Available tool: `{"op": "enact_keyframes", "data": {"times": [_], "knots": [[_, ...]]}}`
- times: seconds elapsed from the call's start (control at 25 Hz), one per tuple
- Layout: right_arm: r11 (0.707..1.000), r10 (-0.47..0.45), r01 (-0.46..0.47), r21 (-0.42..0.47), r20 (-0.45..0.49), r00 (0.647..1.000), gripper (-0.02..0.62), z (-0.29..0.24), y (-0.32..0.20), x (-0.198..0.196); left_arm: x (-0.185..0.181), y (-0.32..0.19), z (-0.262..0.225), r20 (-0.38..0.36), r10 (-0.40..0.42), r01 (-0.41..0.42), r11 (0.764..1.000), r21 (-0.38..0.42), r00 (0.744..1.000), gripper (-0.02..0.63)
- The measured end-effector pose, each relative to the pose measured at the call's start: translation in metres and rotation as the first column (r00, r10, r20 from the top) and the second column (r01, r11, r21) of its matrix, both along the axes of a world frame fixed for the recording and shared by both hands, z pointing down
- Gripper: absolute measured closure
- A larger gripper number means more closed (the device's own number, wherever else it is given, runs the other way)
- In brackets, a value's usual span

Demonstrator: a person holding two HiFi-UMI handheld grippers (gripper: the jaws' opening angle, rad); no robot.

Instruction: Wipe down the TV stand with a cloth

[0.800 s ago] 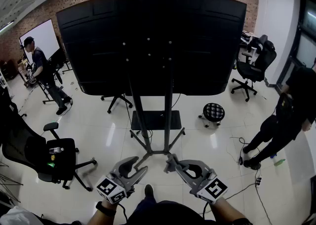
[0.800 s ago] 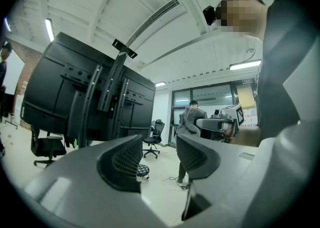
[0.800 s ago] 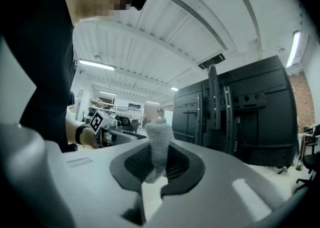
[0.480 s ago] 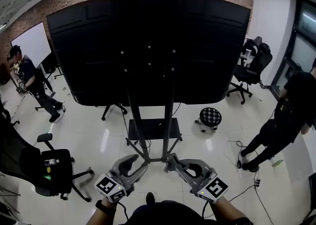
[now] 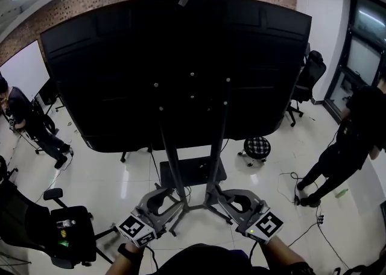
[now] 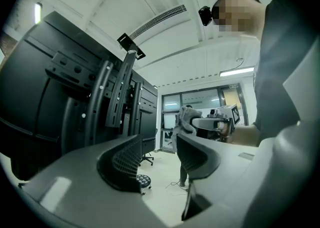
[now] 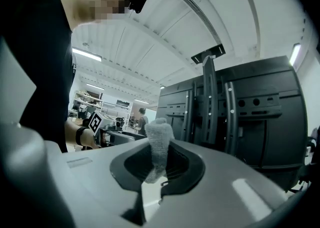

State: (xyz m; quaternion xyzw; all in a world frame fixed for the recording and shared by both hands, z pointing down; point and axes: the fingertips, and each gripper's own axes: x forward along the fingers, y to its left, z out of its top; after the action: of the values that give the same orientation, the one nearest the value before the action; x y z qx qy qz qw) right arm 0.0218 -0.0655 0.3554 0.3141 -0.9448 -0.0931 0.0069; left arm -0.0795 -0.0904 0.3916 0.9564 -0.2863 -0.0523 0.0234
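Cloth point(image 7: 159, 139) sits clamped in right hand-held gripper point(image 7: 157, 164).

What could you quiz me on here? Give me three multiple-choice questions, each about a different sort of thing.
1. Where is the cloth?
A. Between the left gripper's jaws
B. Between the right gripper's jaws
C. On the floor

2. What colour is the cloth?
A. Red
B. Bright blue
C. Grey

3. How do the left gripper's jaws stand?
A. Apart, with nothing between them
B. Shut on the cloth
C. Shut on a cable

Answers:
1. B: the right gripper view shows the cloth standing up between that gripper's two jaws.
2. C: in the same view the fuzzy fabric is plain grey.
3. A: the left gripper view shows a clear gap between the jaws, with only the room beyond.
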Motion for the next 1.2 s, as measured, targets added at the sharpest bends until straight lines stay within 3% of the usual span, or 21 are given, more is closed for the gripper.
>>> {"op": "enact_keyframes", "data": {"times": [0.28, 0.52, 0.68, 0.92, 1.2], "knots": [[0.999, 0.018, -0.016, 0.049, -0.038, 0.999, 0.569, -0.015, -0.03, -0.011, -0.01, -0.025, -0.015, -0.006, 0.025, -0.025, 0.999, 0.04, 1.0, 0.37], [0.988, 0.022, -0.01, 0.155, -0.073, 0.997, 0.569, -0.051, -0.06, -0.016, -0.008, -0.044, -0.041, 0.009, 0.028, -0.029, 0.993, 0.115, 1.0, 0.368], [0.965, 0.029, -0.006, 0.263, -0.084, 0.996, 0.569, -0.089, -0.083, -0.018, -0.008, -0.059, -0.071, 0.026, 0.013, -0.018, 0.981, 0.196, 1.0, 0.367], [0.915, 0.065, -0.02, 0.402, -0.097, 0.993, 0.569, -0.167, -0.117, -0.012, -0.003, -0.078, -0.134, 0.035, 0.016, -0.026, 0.943, 0.332, 0.999, 0.367], [0.853, 0.112, -0.035, 0.521, -0.118, 0.987, 0.569, -0.259, -0.154, -0.006, 0.009, -0.09, -0.219, 0.067, 0.056, -0.082, 0.87, 0.486, 0.996, 0.361]]}}
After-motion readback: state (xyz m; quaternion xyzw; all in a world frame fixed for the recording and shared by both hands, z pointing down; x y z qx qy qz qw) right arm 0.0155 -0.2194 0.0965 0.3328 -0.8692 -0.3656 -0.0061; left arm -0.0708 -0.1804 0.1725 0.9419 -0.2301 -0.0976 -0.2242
